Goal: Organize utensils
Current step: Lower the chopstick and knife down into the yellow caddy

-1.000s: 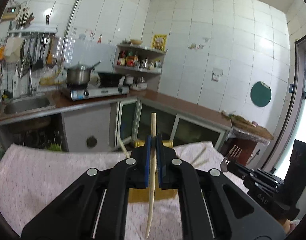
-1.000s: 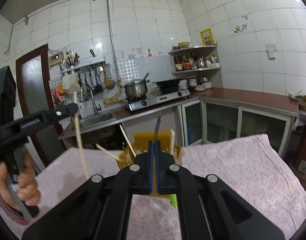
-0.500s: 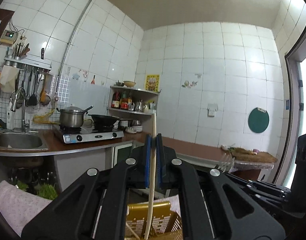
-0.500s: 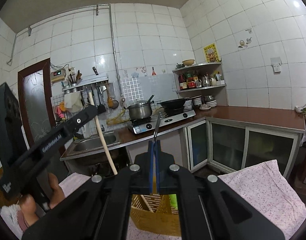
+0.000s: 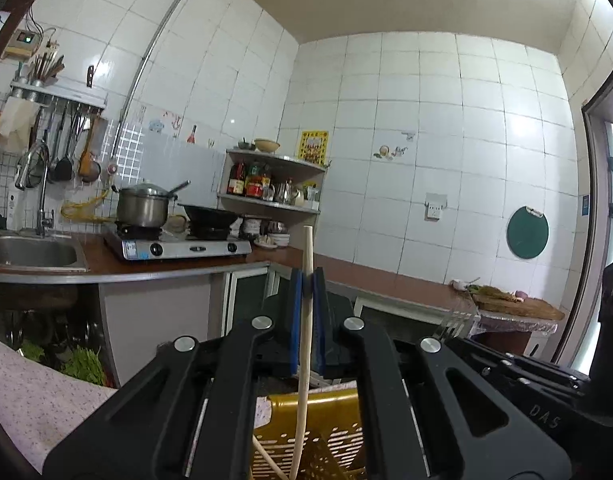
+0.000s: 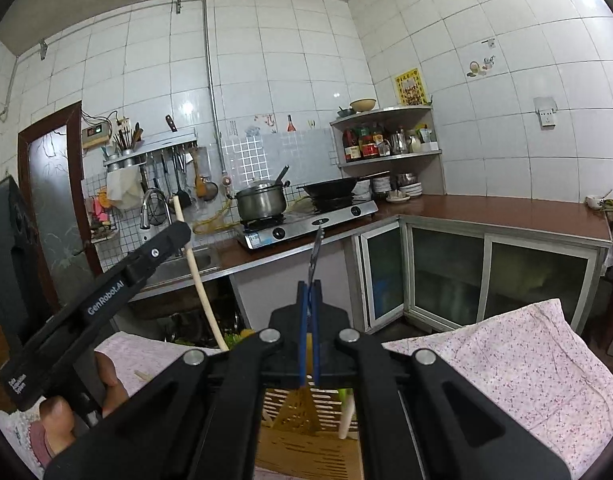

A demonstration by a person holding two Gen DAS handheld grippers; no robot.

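My left gripper [image 5: 307,280] is shut on a pale wooden chopstick [image 5: 304,344] held upright; its lower end hangs into a yellow slotted utensil basket [image 5: 326,432] right below. The same chopstick [image 6: 198,276] and the left gripper [image 6: 174,236] show at the left in the right wrist view. My right gripper [image 6: 309,292] is shut on a metal fork [image 6: 316,248], tines up, above the basket [image 6: 294,412]. The fork's tines [image 5: 452,324] show at the right in the left wrist view. More chopsticks and a white-handled utensil [image 6: 347,412] stand in the basket.
The basket sits on a table under a pink flowered cloth [image 6: 506,360]. Behind are a counter with a sink [image 5: 30,252], a gas stove with a pot [image 5: 142,208] and a wok, a corner shelf of bottles [image 5: 266,184] and a chopping board [image 5: 514,304].
Both grippers tilted up from looking down at the table and moved over the basket. The chopstick's lower end now hangs into the basket. Both stayed shut on their utensils.
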